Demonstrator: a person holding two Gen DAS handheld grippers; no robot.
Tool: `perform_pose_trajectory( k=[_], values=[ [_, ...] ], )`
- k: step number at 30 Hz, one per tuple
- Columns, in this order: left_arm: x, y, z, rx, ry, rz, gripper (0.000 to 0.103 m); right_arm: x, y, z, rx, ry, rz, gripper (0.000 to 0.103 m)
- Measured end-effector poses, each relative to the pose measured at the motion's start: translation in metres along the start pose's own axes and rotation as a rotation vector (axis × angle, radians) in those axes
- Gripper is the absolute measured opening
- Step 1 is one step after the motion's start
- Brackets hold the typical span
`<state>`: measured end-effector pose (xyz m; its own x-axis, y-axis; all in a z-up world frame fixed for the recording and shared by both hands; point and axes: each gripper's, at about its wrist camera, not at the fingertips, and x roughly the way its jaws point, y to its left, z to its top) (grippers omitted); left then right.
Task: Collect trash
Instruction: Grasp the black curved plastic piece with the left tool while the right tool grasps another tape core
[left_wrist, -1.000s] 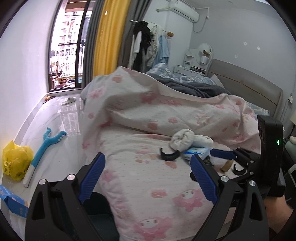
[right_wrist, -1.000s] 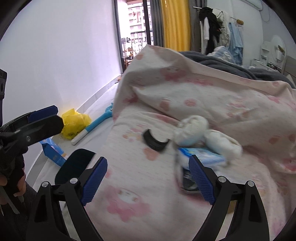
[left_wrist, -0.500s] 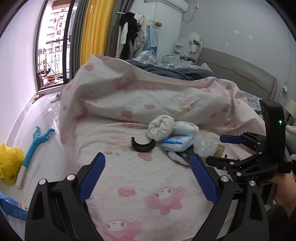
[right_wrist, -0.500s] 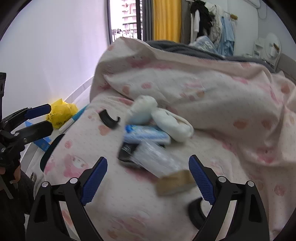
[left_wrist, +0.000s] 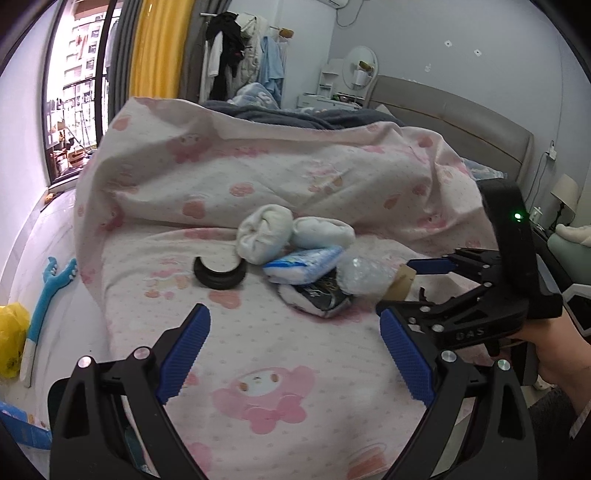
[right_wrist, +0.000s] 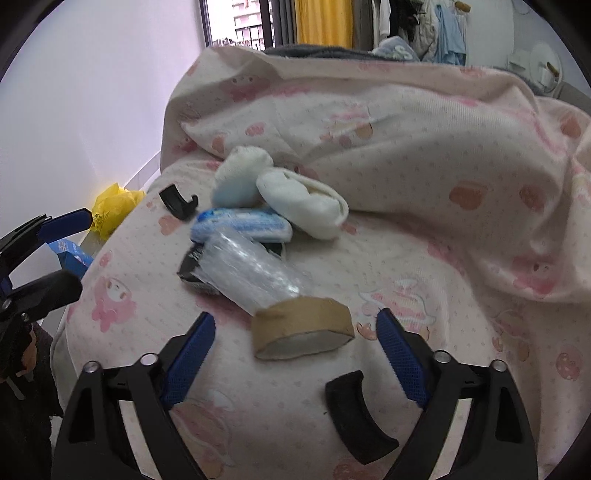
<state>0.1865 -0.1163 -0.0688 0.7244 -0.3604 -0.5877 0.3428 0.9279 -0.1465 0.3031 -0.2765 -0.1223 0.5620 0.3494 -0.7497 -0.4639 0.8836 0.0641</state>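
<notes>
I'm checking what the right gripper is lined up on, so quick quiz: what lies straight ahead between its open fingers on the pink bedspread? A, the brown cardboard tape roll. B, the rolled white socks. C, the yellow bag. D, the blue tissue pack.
A: in the right wrist view the brown cardboard tape roll lies just ahead of the open right gripper, untouched; the rolled white socks and blue tissue pack lie farther back.

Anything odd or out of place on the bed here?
Yes: litter is heaped on the pink bedspread. A clear plastic wrap with a cardboard ring, a blue packet, and two black curved pieces lie scattered beside rolled white socks.
</notes>
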Motion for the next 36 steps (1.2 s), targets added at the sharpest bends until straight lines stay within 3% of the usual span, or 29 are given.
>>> perform_pose_trajectory(
  k=[5, 12, 23, 36],
  values=[
    [0.01, -0.012, -0.002, 0.014, 0.017, -0.022, 0.095, 0.004, -0.008, -0.003, 0.014, 0.023, 0.022, 0.054],
    [0.022, -0.031, -0.003, 0.037, 0.034, -0.053, 0.095, -0.008, -0.017, -0.009, 0.025, 0.001, 0.035, 0.054],
    [0.041, -0.076, -0.008, 0.101, 0.052, -0.183, 0.093, -0.043, -0.057, -0.015, 0.137, -0.101, 0.0, 0.054],
    [0.086, -0.118, -0.007, 0.188, 0.127, -0.275, 0.079, -0.076, -0.099, -0.027, 0.276, -0.177, -0.006, 0.054]
  ],
)
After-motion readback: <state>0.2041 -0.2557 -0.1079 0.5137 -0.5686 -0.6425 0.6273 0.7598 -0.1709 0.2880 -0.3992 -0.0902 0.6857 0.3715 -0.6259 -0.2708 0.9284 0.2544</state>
